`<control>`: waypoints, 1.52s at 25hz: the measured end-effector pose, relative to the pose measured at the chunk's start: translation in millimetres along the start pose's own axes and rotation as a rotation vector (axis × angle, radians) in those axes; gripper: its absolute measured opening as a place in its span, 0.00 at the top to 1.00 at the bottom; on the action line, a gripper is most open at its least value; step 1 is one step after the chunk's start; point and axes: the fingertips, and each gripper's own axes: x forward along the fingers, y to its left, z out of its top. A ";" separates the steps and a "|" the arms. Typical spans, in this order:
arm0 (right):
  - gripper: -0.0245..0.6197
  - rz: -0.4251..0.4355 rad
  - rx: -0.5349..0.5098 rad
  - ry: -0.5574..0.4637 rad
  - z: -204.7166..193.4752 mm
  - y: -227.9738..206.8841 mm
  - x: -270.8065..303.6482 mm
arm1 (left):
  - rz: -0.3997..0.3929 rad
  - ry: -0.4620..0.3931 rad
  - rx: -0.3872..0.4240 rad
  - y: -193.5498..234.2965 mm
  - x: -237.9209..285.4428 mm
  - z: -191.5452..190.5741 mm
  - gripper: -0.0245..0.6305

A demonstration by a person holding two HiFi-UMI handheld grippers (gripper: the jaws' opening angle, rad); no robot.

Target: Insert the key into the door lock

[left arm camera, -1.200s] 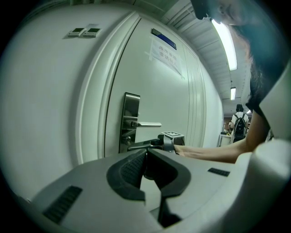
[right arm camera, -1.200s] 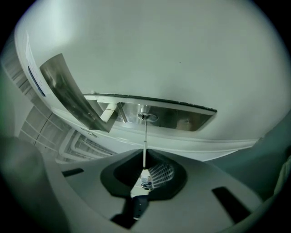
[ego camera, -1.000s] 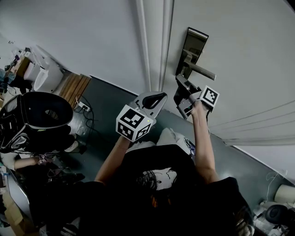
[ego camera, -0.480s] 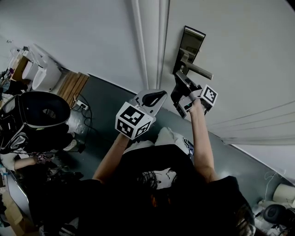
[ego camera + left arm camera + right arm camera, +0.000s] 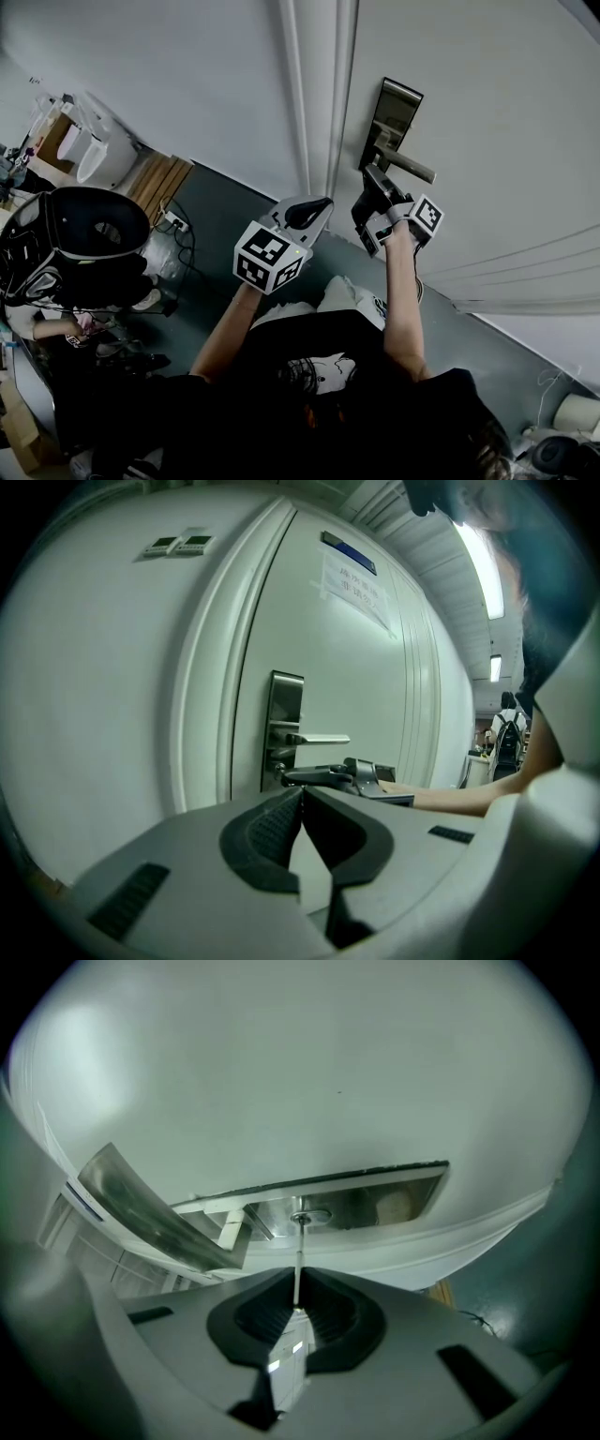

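- A person stands at a white door, seen from above, holding one tool in each hand.
- The right tool is raised to the metal lock plate, just below the door handle.
- In the right gripper view, the right tool has its jaws pressed together on a thin metal key, pinching its near end.
- The key blade points straight ahead, and its tip meets the round keyhole in the lock plate. How far it has gone in cannot be told.
- The door handle sticks out to the left of the keyhole in that view.
- The left tool is held lower and to the left, in front of the door frame, apart from the lock.
- In the left gripper view, the left tool has its jaws closed tip to tip with nothing between them.
- Beyond those jaws, the same view shows the lock plate, the door handle and the right tool side-on at the lock.
- A paper notice is stuck high on the door.
- Each tool carries a cube with black and white square markers: one on the left, one on the right.
- The floor below is dark grey-green.
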 end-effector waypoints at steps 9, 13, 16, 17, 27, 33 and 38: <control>0.93 0.034 0.019 -0.095 20.2 -1.6 14.5 | 0.024 0.002 -0.023 4.5 3.0 -0.6 0.94; 0.92 0.077 0.012 -0.124 25.0 -5.7 15.9 | 0.034 0.006 -0.026 10.1 6.2 -1.6 0.94; 0.91 0.076 -0.007 -0.137 25.3 -6.4 14.5 | 0.046 -0.005 -0.032 14.5 5.1 1.3 0.94; 0.91 0.068 -0.018 -0.142 25.1 -5.9 14.2 | 0.052 -0.010 -0.035 16.4 4.4 2.1 0.94; 0.90 -0.027 -0.133 -0.104 6.5 3.9 -15.7 | 0.071 -0.041 -0.058 17.7 -3.4 6.4 0.94; 0.90 -0.071 -0.250 0.010 -34.5 21.4 -37.8 | 0.060 -0.052 -0.086 2.5 -17.1 3.2 0.94; 0.90 -0.099 -0.355 0.117 -77.5 36.3 -56.3 | 0.035 -0.047 -0.106 -17.2 -34.4 -3.9 0.94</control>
